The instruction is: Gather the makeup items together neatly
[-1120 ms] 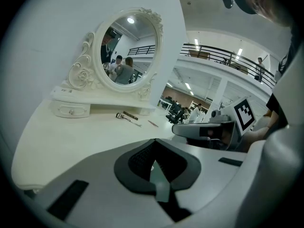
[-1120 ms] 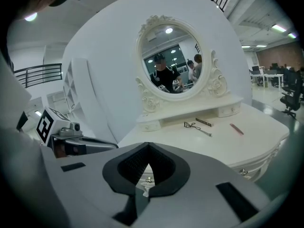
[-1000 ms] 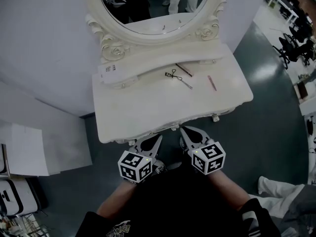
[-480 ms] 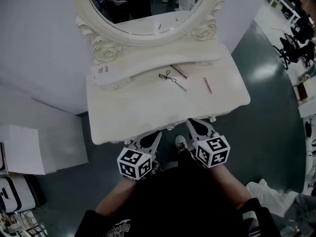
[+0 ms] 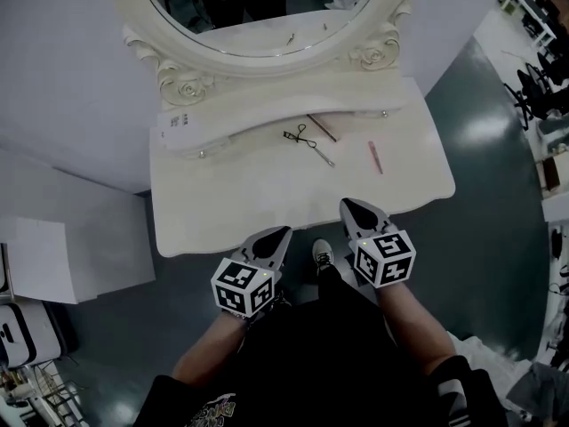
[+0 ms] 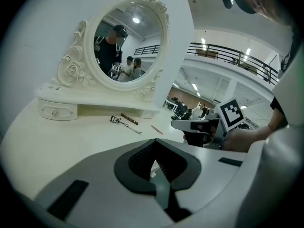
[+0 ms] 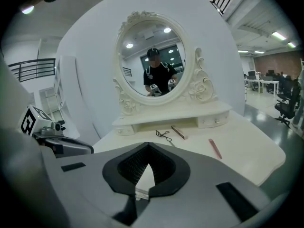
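Three makeup items lie at the back of the white vanity table (image 5: 222,205), below its raised shelf. They are a black eyelash curler (image 5: 303,139), a brown stick (image 5: 324,128) just right of it, and a pink pencil (image 5: 375,157) further right. The left gripper view shows the curler (image 6: 124,122) and pencil (image 6: 156,129); the right gripper view shows the curler (image 7: 164,135), stick (image 7: 178,132) and pencil (image 7: 215,148). My left gripper (image 5: 278,236) is shut and empty at the table's front edge. My right gripper (image 5: 353,207), also shut and empty, reaches just over that edge, well short of the items.
An oval mirror (image 5: 258,7) in an ornate white frame stands on the shelf (image 5: 267,105), which has small drawers. White boxes (image 5: 53,256) stand on the dark floor to the left. Office chairs (image 5: 542,69) are far right. My shoe (image 5: 322,254) shows between the grippers.
Both grippers have come forward from below the table's front edge up to it, the right one now over the tabletop. The makeup items have not moved.
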The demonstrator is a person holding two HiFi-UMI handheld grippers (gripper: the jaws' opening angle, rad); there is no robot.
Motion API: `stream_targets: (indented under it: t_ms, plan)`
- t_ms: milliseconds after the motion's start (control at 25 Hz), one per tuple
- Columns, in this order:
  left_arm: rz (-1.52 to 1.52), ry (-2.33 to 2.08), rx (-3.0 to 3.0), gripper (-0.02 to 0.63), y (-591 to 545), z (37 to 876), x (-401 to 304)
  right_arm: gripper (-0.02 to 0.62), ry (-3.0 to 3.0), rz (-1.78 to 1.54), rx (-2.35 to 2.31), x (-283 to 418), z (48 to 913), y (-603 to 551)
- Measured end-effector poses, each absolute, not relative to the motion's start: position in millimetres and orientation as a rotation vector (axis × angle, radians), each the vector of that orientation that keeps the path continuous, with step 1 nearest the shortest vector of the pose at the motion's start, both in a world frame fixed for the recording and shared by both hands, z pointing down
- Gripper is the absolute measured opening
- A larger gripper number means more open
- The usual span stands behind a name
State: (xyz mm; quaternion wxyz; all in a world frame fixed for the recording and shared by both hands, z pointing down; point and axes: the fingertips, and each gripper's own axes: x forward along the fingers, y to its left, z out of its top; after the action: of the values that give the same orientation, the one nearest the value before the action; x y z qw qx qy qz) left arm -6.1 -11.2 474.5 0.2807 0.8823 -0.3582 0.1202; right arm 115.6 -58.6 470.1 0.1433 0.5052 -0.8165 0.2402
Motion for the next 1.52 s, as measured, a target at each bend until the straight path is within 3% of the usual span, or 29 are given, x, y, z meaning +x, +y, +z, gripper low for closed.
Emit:
stream_targets:
  t_ms: [1000, 1120, 1520]
  plan:
    - [0.352, -1.086, 2.196, 0.008, -63.4, 525.8, 20.2, 0.032, -2.237, 0.668, 1.228, 136.2, 574.5, -167.3]
    - [0.351, -1.091, 2.18, 0.008, -66.7, 529.2, 19.5, 0.093, -2.203, 0.666, 1.199, 134.9, 587.8, -176.1]
    - [0.351, -1.102, 2.139, 0.008, -70.8, 537.8, 15.1, 0.097, -2.115, 0.645, 1.127, 132.3, 622.3, -192.4]
